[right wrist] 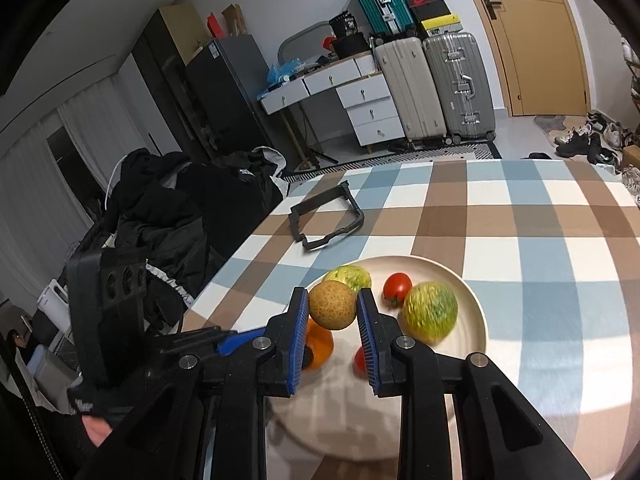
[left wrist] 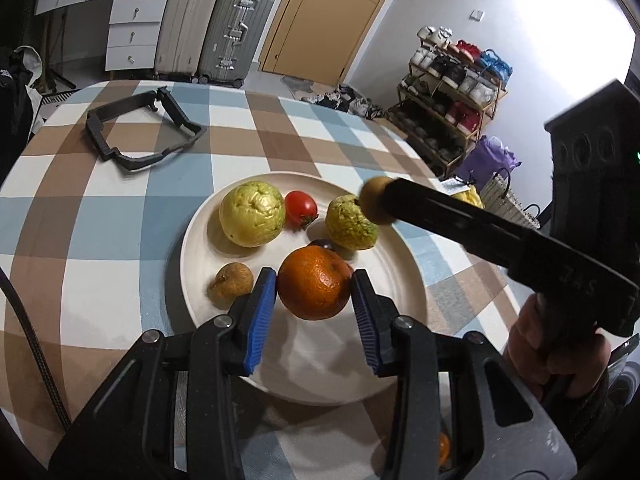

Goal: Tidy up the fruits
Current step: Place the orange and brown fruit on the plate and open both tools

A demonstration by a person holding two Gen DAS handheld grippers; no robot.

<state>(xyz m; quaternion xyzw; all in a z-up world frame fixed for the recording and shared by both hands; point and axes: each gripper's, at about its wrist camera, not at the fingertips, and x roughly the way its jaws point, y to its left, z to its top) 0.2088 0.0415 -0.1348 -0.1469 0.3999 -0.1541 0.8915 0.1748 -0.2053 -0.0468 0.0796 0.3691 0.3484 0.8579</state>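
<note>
A cream plate on the checked tablecloth holds two green guavas, a red tomato, a wrinkled brown fruit and an orange. My left gripper has its blue pads on both sides of the orange and is shut on it, low over the plate. My right gripper is shut on a small round brown fruit and holds it above the plate. It also shows in the left wrist view, above the right guava.
A black plastic frame lies on the table's far left. A second red fruit shows part hidden behind my right gripper's finger. Suitcases, drawers, a shoe rack and a pile of dark clothes stand beyond the table edges.
</note>
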